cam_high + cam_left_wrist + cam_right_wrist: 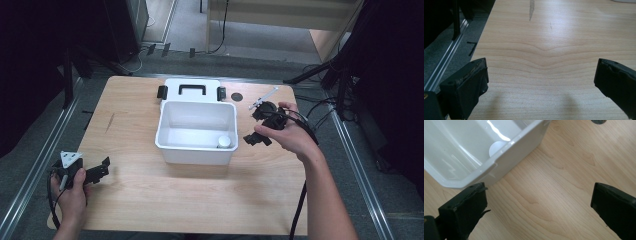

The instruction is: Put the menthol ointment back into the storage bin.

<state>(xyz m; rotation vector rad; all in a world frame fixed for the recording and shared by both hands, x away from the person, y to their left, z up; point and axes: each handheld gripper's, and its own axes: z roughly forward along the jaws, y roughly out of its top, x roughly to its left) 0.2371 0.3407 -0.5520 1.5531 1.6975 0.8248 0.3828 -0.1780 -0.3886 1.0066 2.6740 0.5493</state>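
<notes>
A white plastic bin (196, 132) stands in the middle of the wooden table (150, 190), with a small white round object (224, 142) lying in its near right corner. The bin's wall (499, 162) and the round object (496, 147) also appear in the right gripper view. My right gripper (257, 127) hovers just right of the bin, jaws wide apart over bare wood with nothing between them (539, 202). My left gripper (100, 170) rests at the table's near left corner, jaws spread wide over bare wood (541, 82).
The bin's white lid (192, 90) with a black handle and black side latches lies behind the bin. A dark round mark (237, 96) sits on the table near the lid. Metal rails (30, 175) run along the table's sides, and cables lie on the floor at right.
</notes>
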